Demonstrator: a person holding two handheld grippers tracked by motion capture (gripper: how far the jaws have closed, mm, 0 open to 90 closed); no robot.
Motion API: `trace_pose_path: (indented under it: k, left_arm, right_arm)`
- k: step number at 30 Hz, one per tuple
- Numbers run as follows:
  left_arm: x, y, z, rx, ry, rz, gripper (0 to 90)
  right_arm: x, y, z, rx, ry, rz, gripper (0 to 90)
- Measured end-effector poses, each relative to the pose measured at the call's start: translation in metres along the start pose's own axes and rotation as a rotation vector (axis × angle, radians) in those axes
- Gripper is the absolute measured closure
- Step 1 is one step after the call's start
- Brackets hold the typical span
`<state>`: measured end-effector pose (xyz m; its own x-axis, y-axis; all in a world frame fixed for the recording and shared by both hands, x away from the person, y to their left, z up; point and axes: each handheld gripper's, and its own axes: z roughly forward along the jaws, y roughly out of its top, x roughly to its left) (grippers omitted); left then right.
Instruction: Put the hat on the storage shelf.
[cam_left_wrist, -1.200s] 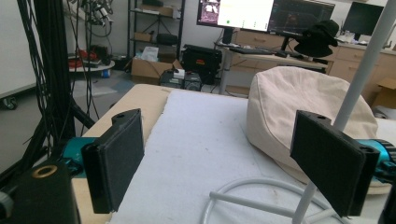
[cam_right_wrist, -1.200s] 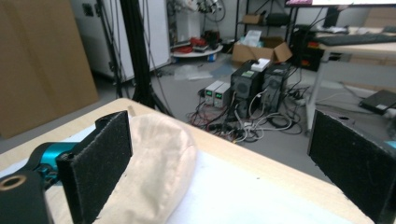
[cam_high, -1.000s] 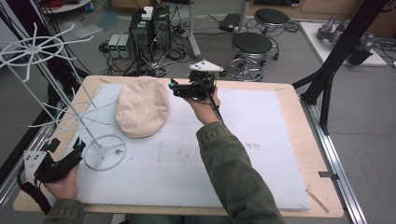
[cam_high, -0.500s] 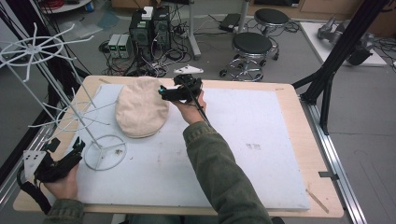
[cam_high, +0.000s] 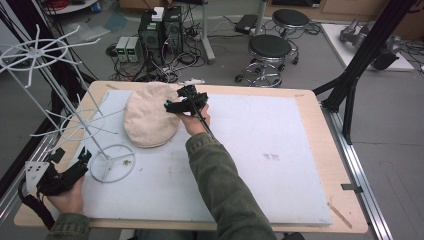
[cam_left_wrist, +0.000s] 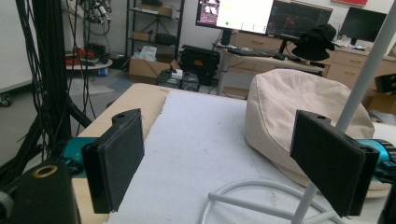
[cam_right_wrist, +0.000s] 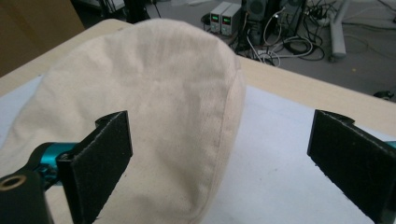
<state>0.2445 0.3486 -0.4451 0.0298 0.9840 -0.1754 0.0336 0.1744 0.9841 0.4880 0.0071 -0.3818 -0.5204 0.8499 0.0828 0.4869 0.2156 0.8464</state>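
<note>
both wide-open hand-held grippers: right hand-held gripper (cam_high: 172, 105) at cream cap's (cam_high: 149, 120) edge.

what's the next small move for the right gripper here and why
Probably ease the right gripper forward and close on the rim of the cream fabric cap: its jaws stand wide open with the cap's edge between them, not yet pinched. The left gripper rests open by the white wire rack.

The cap (cam_high: 150, 120) is cream cloth, matt, with a fine woven grain and a stitched seam. The mat (cam_high: 280, 155) looks like pale felt, soft and slightly fuzzy, on a light wooden tabletop (cam_high: 327, 135). The rack (cam_high: 107, 162) is smooth white-coated wire. The right gripper (cam_right_wrist: 224, 163) carries matt black pads (cam_right_wrist: 100, 161), finely rough
</note>
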Motion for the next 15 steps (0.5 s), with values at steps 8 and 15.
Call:
trace_pose_path:
  k: [8, 15]
  left_arm:
    - [0.000, -0.001, 0.001, 0.002, -0.004, -0.002, 17.9]
    - [0.000, -0.001, 0.002, 0.004, -0.004, -0.006, 17.9]
  right_arm:
    - [0.002, -0.015, 0.023, 0.052, -0.011, 0.054, 5.7]
    - [0.004, -0.024, 0.037, 0.095, -0.010, 0.083, 5.7]
